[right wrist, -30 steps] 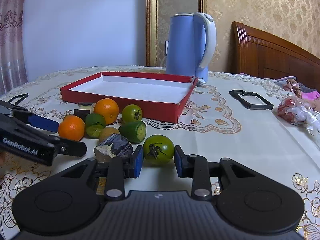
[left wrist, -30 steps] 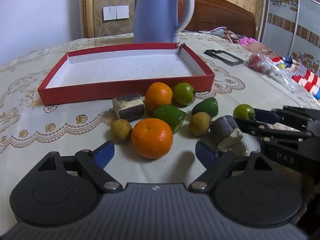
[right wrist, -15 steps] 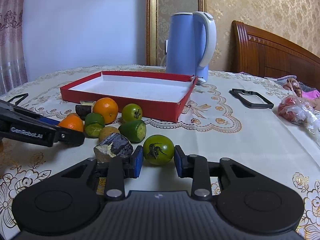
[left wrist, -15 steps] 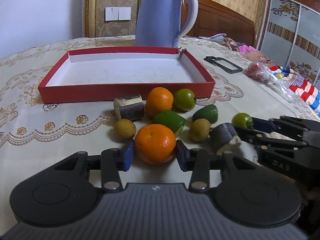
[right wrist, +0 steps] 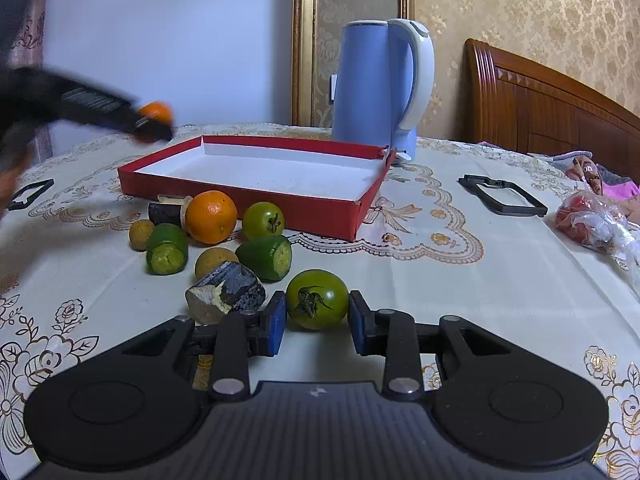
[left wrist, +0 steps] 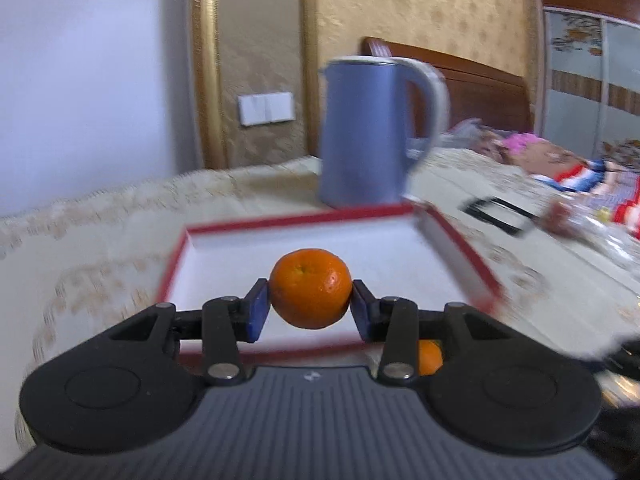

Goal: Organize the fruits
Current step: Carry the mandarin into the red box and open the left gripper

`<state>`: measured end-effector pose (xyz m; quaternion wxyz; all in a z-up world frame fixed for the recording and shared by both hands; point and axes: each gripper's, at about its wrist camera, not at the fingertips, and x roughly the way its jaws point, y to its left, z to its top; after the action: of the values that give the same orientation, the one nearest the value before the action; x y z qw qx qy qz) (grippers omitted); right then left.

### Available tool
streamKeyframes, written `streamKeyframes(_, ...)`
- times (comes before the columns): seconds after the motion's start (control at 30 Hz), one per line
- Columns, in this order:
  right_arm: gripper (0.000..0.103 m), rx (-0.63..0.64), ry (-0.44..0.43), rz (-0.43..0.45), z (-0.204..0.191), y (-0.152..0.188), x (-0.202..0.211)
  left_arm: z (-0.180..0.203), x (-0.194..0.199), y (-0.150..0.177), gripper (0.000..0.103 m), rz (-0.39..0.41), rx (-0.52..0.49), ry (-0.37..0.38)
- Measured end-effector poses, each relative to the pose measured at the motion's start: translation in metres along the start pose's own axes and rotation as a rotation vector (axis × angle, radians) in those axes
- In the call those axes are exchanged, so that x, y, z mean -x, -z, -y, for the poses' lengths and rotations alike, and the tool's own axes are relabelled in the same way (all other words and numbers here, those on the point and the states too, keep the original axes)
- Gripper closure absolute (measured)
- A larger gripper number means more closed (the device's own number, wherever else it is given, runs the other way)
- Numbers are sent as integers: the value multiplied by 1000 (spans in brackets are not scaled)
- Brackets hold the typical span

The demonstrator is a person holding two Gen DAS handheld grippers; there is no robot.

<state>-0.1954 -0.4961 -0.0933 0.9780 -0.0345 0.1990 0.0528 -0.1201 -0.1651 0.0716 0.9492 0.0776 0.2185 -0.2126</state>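
The left gripper is clamping an orange between its blue pads, the jaws having just been closing onto it, and is holding the fruit in the air with the white floor of the red tray showing behind it. Another orange is peeking out at 5 o'clock beneath the right finger. Beyond the tray, at 12 o'clock, a blue kettle is standing on the tablecloth.

In the right wrist view, the right gripper is sitting on the table with its jaws closed against a green tomato, pads touching both sides. At 10 o'clock from it a dark chunk with a pale cut end is lying, and farther on two green cut pieces, two small brownish fruits, a second green tomato and the other orange are clustering just before the tray's near wall. The left gripper is hanging blurred at 10 o'clock, above the tray's far left corner. A black frame is lying at 2 o'clock.
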Motion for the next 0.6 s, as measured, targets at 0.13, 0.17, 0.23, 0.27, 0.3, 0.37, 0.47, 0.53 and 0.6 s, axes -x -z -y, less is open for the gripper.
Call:
streamKeyframes(0.13, 71, 5, 4, -3, -1, 0, 0, -12, -51, -18, 64, -3, 29, -60)
streamKeyframes(0.17, 71, 7, 4, -3, -1, 0, 0, -14, -59, -20, 64, 2, 33, -70)
streamKeyframes(0.23, 71, 7, 5, -4, -1, 0, -1, -17, -78, -25, 64, 4, 25, -96)
streamKeyframes(0.27, 71, 6, 4, -6, -1, -1, -1, -20, -88, -25, 64, -7, 33, -107)
streamKeyframes(0.3, 71, 5, 3, -6, -1, -1, -1, -23, -96, -24, 64, -20, 44, -112)
streamKeyframes(0.37, 71, 5, 3, -5, -1, 0, -1, -30, -112, -20, 64, -53, 65, -121)
streamKeyframes(0.47, 71, 7, 5, -6, -1, 0, -1, -40, -127, -10, 64, -90, 82, -130)
streamKeyframes(0.53, 72, 6, 4, -6, -1, 0, -1, -44, -132, -5, 64, -110, 90, -131)
streamKeyframes(0.6, 71, 2, 1, -7, 0, 0, -1, -46, -136, -3, 64, -121, 83, -131)
